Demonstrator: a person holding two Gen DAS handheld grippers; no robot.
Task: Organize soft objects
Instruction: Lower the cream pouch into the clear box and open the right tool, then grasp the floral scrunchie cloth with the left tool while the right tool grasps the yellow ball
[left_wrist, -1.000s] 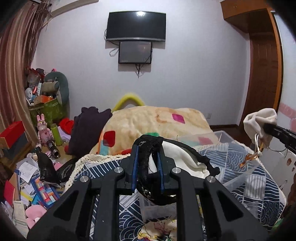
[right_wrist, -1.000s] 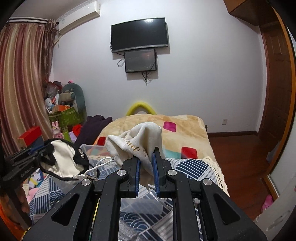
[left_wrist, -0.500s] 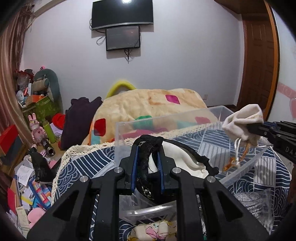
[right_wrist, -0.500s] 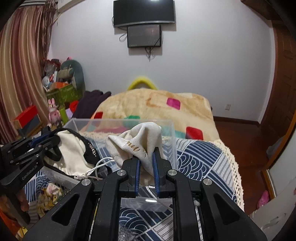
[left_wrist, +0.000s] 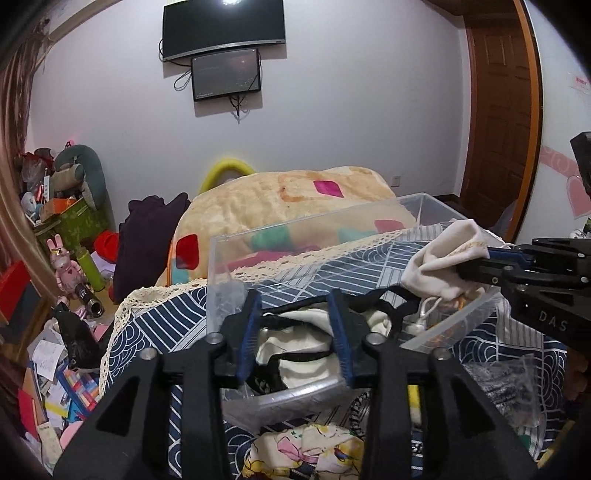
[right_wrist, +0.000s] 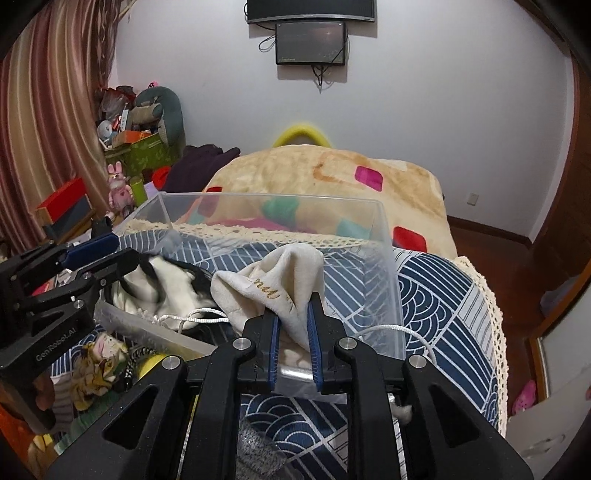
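Observation:
A clear plastic bin (left_wrist: 221, 258) (right_wrist: 388, 258) stands on the blue patterned bedspread. My left gripper (left_wrist: 295, 332) is open over the bin's near edge; the cream bag with black straps (left_wrist: 295, 332) (right_wrist: 162, 284) lies in the bin below it. My right gripper (right_wrist: 292, 325) (left_wrist: 476, 266) is partly open, its jaws still around a cream drawstring pouch (right_wrist: 273, 280) (left_wrist: 439, 258) resting over the bin's right part, its white cord (right_wrist: 199, 314) trailing.
A floral cloth (left_wrist: 306, 450) (right_wrist: 96, 358) and a crinkled plastic bag (left_wrist: 506, 380) lie on the bedspread in front of the bin. A beige blanket (left_wrist: 288, 199) is heaped behind. Toys and boxes (left_wrist: 66, 258) crowd the floor at left.
Both grippers came down to the bin. My left gripper opened and let the black-strapped bag drop in. My right gripper's jaws widened around the pouch.

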